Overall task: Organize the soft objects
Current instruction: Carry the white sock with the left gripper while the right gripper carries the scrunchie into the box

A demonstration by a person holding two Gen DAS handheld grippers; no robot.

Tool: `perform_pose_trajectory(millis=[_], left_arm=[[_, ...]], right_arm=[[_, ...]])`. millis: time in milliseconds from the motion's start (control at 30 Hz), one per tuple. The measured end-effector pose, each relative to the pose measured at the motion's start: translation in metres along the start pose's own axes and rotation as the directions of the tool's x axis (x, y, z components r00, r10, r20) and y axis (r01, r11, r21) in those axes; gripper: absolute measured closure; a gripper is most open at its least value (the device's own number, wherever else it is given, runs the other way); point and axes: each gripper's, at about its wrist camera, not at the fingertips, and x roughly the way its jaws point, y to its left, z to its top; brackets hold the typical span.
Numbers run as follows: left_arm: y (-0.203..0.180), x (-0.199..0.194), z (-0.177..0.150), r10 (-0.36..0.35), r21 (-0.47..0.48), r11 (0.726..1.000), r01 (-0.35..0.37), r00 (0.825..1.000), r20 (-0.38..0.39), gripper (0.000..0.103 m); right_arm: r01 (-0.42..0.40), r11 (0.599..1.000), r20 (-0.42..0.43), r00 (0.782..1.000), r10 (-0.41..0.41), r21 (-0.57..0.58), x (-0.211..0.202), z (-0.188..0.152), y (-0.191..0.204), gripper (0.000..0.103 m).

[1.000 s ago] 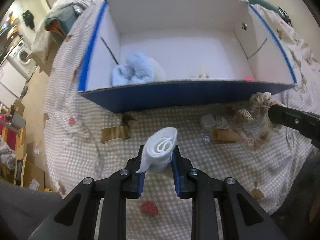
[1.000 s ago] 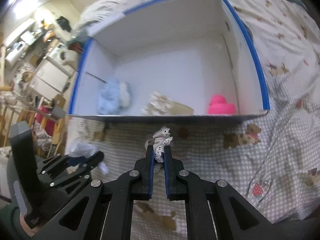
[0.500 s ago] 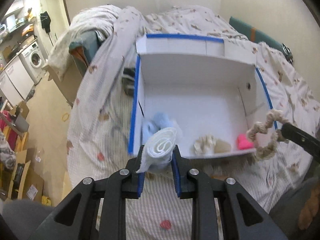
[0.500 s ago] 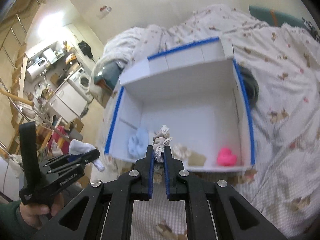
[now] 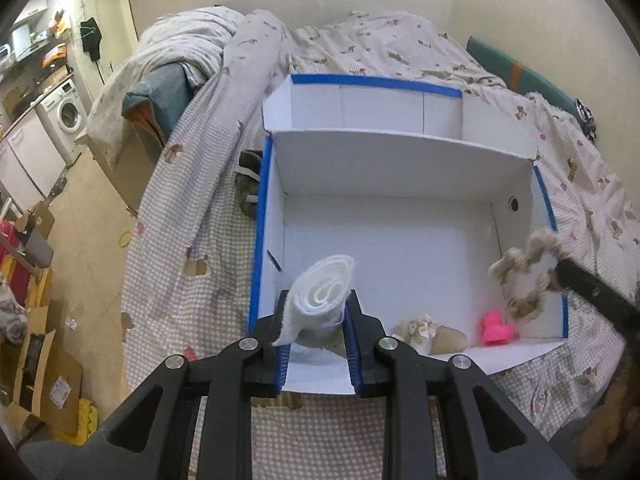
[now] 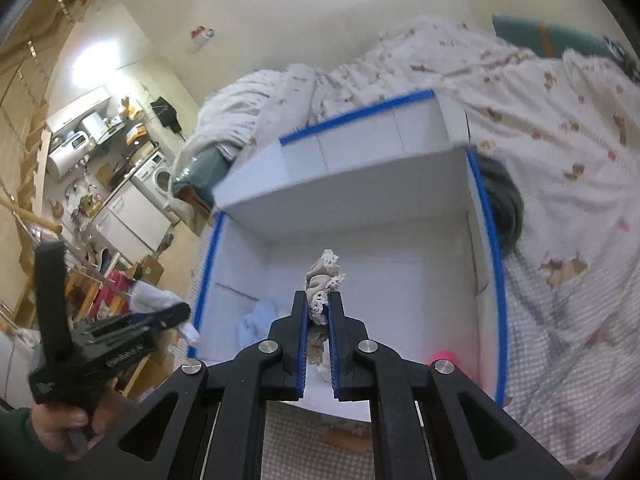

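Observation:
My left gripper is shut on a rolled white cloth and holds it above the near left part of a white box with blue edges. My right gripper is shut on a beige lace scrunchie, also above the box; the scrunchie hangs over the box's right side in the left wrist view. In the box lie a pink rubber duck, a beige lace piece and a light blue fluffy cloth.
The box sits on a bed with a checked, bear-print cover. A rumpled duvet lies at the far left. A dark object lies by the box's left wall. Floor, cardboard boxes and a washing machine are left of the bed.
Both grippers have risen and drawn back from the bed with their loads. The box now looks smaller and lies below them, seen from higher up.

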Motion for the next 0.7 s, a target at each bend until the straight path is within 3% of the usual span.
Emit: perform_pose_trajectory(millis=[433,700], left_arm=[[-0.024,0.051,0.006,0.023,0.066,0.998,-0.02,0.999,-0.044,0.082],[-0.038,0.075,0.01,-0.001,0.083,0.997,0.008,0.997,-0.075,0.082]], right_arm=[[0.06,0.998,-0.102,0.993,-0.06,-0.005,0.038,-0.014,-0.006,0.093],[0.108,0.994,-0.197,0.974,-0.108,-0.009,0.06,-0.022,-0.011,0.093]])
